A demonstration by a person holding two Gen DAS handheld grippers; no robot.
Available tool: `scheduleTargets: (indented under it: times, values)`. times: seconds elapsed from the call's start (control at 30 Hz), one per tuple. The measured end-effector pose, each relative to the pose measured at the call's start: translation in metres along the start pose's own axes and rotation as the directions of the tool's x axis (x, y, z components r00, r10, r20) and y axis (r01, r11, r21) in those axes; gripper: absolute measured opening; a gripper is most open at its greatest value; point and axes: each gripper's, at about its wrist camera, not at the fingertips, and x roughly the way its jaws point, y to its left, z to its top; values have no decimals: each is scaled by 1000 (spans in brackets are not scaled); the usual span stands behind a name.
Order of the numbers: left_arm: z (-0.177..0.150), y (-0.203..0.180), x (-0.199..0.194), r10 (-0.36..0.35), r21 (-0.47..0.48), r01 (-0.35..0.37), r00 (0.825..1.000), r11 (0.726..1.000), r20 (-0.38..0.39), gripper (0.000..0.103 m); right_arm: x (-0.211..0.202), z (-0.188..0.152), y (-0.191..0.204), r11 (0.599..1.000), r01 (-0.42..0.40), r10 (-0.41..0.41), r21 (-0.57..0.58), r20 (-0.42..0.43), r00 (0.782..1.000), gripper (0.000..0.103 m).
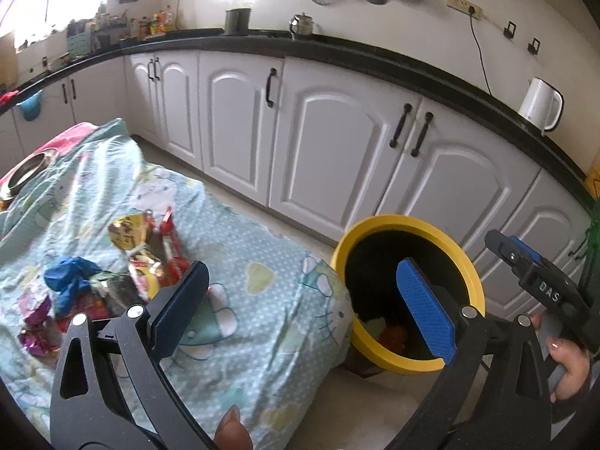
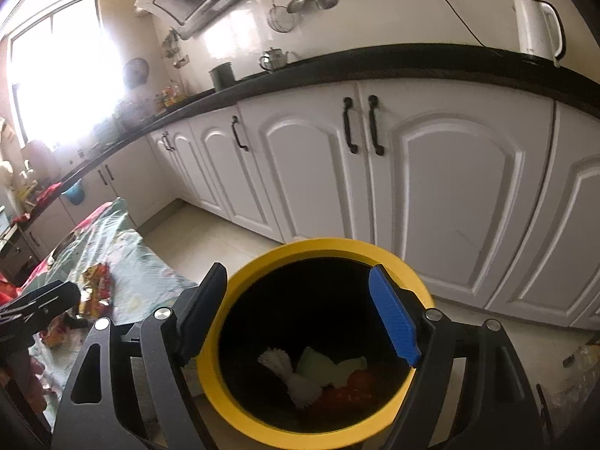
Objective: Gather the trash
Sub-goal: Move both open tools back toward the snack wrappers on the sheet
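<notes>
1. A low surface under a pale turquoise cartoon-print cloth (image 1: 240,285) stands in a kitchen, with white arched-panel cabinet doors (image 1: 330,150) under a black countertop (image 1: 337,47) running along the wall and a pale tiled floor between them.
2. On the cloth lies a heap of crumpled snack wrappers, red, yellow, blue and purple (image 1: 123,262); just beside the cloth's corner stands a round yellow-rimmed bin with a black inside (image 2: 262,427).
3. The left gripper (image 1: 300,307) is spread wide and empty, one finger above the cloth next to the wrappers, the other before the bin's mouth.
4. The right gripper (image 2: 296,318) hangs over the bin's mouth with its jaws wide apart and nothing between them.
5. A white electric kettle (image 1: 540,103) sits on the countertop; ladles and a strainer hang on the wall above.
6. The window glare washes out the far counter, where the small items cannot be made out.
7. Only the right wrist view looks into the bin: a white frilled paper piece (image 2: 288,375), pale scraps and something red lie at the bottom. Only the left wrist view shows the wrapper heap clearly, plus a metal bowl (image 1: 26,174) at the cloth's far end.
</notes>
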Motion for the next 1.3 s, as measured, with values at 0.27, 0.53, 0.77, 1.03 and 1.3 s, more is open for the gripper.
scheduleTargets:
  times: [0.27, 0.53, 0.77, 1.03, 1.3]
  values:
    - [4, 21, -19, 65, -25, -64, 996, 998, 55, 92, -8, -1, 30, 996, -72, 72, -59, 13, 997, 78]
    - [7, 47, -37, 127, -51, -123, 987, 991, 97, 92, -12, -5, 65, 982, -138, 139, -128, 0, 990, 78]
    - [5, 69, -46, 174, -83, -166, 979, 983, 107, 92, -14, -14, 95, 964, -188, 187, -189, -24, 982, 78]
    - [2, 97, -55, 208, -133, -193, 972, 972, 106, 92, -15, -23, 130, 935, -241, 235, -259, -56, 970, 79]
    - [-5, 131, -67, 263, -179, -243, 960, 953, 96, 92, -11, -30, 168, 895, -306, 292, -323, -92, 952, 80]
